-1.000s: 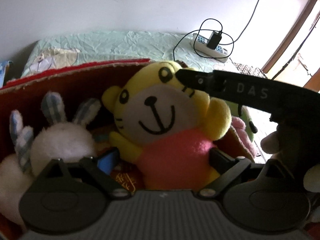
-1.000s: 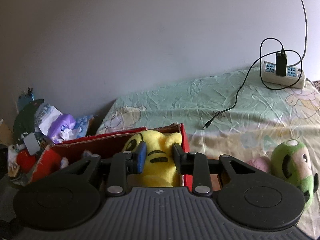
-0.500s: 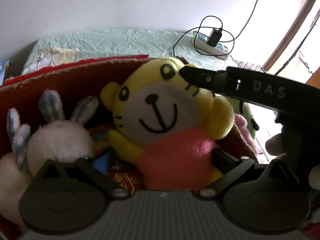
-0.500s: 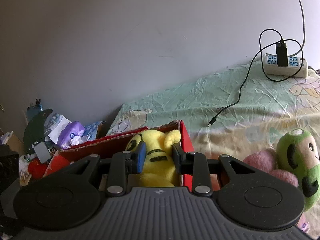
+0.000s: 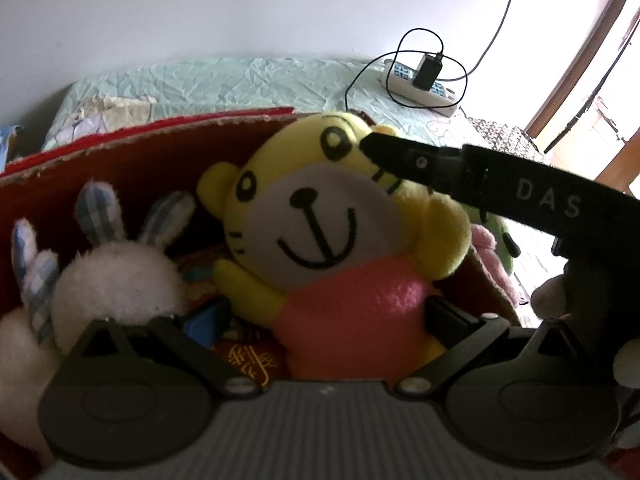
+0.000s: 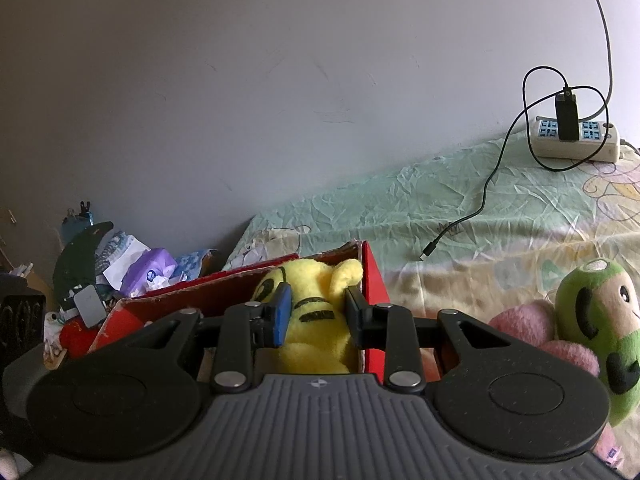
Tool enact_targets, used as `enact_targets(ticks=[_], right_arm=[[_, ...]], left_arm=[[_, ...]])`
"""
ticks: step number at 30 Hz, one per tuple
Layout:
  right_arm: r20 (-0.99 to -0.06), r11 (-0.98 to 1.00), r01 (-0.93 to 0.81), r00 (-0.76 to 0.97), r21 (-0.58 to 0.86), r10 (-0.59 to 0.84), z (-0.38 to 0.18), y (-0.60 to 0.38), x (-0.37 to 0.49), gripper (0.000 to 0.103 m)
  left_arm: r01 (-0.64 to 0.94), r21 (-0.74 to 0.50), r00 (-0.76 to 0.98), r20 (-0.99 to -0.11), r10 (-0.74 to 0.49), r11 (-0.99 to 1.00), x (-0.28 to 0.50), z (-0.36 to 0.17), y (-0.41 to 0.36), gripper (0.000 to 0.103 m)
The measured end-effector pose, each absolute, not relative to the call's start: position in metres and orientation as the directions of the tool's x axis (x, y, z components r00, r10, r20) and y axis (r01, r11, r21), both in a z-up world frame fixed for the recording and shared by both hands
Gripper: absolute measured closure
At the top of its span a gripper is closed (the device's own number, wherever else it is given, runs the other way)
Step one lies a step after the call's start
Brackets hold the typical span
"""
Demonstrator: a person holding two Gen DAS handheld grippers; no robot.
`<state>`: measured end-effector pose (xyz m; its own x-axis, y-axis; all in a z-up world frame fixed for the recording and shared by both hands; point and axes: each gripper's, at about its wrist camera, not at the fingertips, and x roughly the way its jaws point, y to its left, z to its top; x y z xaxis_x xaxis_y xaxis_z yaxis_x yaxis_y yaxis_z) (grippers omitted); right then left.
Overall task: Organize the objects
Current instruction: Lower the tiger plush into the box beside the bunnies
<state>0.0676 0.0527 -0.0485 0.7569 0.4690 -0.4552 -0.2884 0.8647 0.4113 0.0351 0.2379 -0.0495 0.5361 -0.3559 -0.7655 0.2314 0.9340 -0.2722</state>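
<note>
Since a second ago my left tongs (image 5: 326,316) have spread fully off the tiger (image 5: 320,240), now seated in the red box (image 5: 152,152), while my right tongs (image 6: 316,310) pinch its head; next, I judge, release there.

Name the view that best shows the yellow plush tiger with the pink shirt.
The left wrist view: the yellow plush tiger with the pink shirt faces the camera, face and shirt visible. The right wrist view shows only its head.

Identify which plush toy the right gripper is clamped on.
The yellow tiger plush in the red box: the right gripper pinches its head. The white rabbit and green plush go untouched.
</note>
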Motion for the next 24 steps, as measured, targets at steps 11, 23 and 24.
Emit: enact_targets(ticks=[11,23,24], right_arm=[[-0.455,0.862,-0.289,0.754,0.417,0.473,-0.0467,0.0511,0.0647,0.073],[-0.454,0.857,-0.288,0.752,0.427,0.479,-0.0448,0.0495,0.0613,0.072],[-0.454,0.854,-0.286,0.750,0.434,0.481,-0.0442,0.0486,0.0607,0.072]], left_arm=[[0.232,-0.262,0.540,-0.767,-0.348,0.937,0.0336,-0.0493,0.2360,0.000],[0.234,-0.247,0.541,-0.770,-0.337,0.940,0.0330,-0.0491,0.2338,0.000],[0.234,-0.246,0.541,-0.771,-0.336,0.941,0.0328,-0.0490,0.2335,0.000]])
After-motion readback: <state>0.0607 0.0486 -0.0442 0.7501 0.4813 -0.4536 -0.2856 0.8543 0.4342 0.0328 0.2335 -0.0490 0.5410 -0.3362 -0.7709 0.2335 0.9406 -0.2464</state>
